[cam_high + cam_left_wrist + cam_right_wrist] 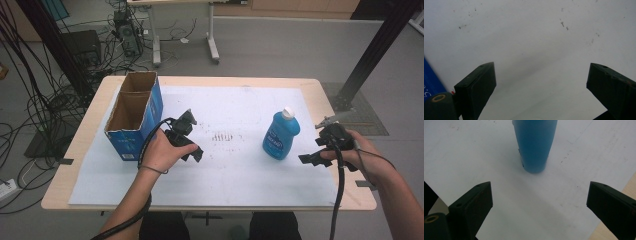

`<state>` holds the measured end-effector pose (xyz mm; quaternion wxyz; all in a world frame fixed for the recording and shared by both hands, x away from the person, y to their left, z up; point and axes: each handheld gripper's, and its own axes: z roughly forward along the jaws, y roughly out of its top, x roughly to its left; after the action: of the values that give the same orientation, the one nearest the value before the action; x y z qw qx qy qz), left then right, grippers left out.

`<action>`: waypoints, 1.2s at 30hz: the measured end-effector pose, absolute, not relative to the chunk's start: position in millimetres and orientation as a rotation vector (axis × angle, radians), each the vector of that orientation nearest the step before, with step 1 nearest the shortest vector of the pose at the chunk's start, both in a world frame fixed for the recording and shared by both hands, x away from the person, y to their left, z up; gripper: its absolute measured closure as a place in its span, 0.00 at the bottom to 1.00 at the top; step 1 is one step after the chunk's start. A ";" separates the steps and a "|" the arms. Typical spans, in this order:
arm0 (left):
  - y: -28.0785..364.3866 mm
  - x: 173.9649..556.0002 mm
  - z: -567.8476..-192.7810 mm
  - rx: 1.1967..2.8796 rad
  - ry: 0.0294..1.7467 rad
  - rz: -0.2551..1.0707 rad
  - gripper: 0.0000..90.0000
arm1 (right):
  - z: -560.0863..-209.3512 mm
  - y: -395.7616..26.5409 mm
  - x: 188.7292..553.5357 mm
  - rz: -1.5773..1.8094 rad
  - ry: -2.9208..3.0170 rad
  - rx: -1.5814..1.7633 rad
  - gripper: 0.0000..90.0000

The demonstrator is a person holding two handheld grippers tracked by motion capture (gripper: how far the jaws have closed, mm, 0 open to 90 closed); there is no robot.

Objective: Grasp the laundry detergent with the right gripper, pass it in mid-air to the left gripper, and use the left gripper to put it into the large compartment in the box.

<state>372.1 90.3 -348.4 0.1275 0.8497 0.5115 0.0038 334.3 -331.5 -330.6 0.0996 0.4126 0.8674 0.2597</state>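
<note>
At 3 o'clock on the white sheet [240, 180], the blue bottle [280, 136] stands upright. The right gripper [311, 158], jaws spread, faces it and should approach level, centring the body. The left gripper [196, 152] rests spread, holding nothing.

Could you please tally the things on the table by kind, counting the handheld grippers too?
Blue bottle: 1
Cardboard box: 1
White sheet: 1
Grippers: 2, left gripper and right gripper
Total: 5
</note>
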 end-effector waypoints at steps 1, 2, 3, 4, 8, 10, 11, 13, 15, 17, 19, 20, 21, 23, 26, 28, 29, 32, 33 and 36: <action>90.2 371.8 -348.5 2.472 1.489 0.013 0.10 | -332.6 -331.8 334.0 0.775 2.560 1.215 0.07; 90.5 371.8 -348.3 2.474 1.484 0.011 0.10 | -334.6 -332.1 333.5 0.784 2.556 1.206 0.07; 90.5 371.7 -348.3 2.474 1.483 0.011 0.10 | -336.9 -332.4 332.9 0.786 2.550 1.195 0.07; 90.4 371.7 -348.3 2.474 1.483 0.012 0.10 | -338.7 -332.7 332.3 0.792 2.548 1.189 0.07; 89.9 371.6 -348.3 2.472 1.482 0.014 0.10 | -345.9 -333.5 331.0 0.827 2.528 1.178 0.06; 89.7 371.6 -348.3 2.475 1.478 0.011 0.10 | -348.6 -333.9 330.2 0.834 2.522 1.174 0.06; 89.4 371.6 -348.4 2.476 1.479 0.012 0.10 | -350.1 -334.1 330.2 0.840 2.515 1.172 0.06; 89.3 371.2 -348.8 2.474 1.478 0.012 0.10 | -352.6 -334.7 329.6 0.862 2.502 1.167 0.06; 89.6 370.9 -349.1 2.475 1.477 0.009 0.10 | -354.2 -334.8 328.7 0.864 2.496 1.146 0.06; 90.0 370.0 -350.2 2.465 1.479 0.010 0.10 | -355.1 -335.6 327.8 0.882 2.485 1.124 0.05; 90.2 369.5 -351.1 2.467 1.480 0.007 0.10 | -357.2 -337.4 327.4 0.900 2.464 1.126 0.05; 90.3 368.9 -351.8 2.469 1.479 0.005 0.10 | -357.2 -337.4 327.4 0.900 2.464 1.126 0.05; 90.1 368.6 -352.0 2.468 1.482 0.005 0.10 | -358.3 -337.9 327.1 0.908 2.460 1.120 0.05; 90.2 368.2 -352.2 2.469 1.479 0.004 0.10 | -360.6 -338.9 326.9 0.941 2.443 1.116 0.05; 89.7 367.4 -351.5 2.467 1.477 0.004 0.10 | -362.7 -338.7 326.8 0.969 2.428 1.111 0.05; 89.4 367.0 -351.1 2.469 1.474 0.004 0.10 | -364.7 -337.8 326.3 1.001 2.417 1.094 0.05; 89.3 367.0 -351.1 2.469 1.473 0.004 0.10 | -365.6 -337.2 326.0 1.017 2.409 1.086 0.05; 89.3 367.2 -351.2 2.470 1.473 0.004 0.10 | -368.0 -335.4 325.5 1.063 2.386 1.075 0.05; 89.2 367.1 -351.2 2.467 1.475 0.004 0.10 | -370.2 -334.2 325.2 1.086 2.376 1.073 0.05; 89.7 367.0 -351.3 2.467 1.475 0.002 0.10 | -372.4 -333.0 324.9 1.105 2.366 1.072 0.04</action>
<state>367.0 89.7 -351.3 0.1332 0.8506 0.5087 0.0007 324.9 -333.0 -372.4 0.1589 0.3749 0.8275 0.3866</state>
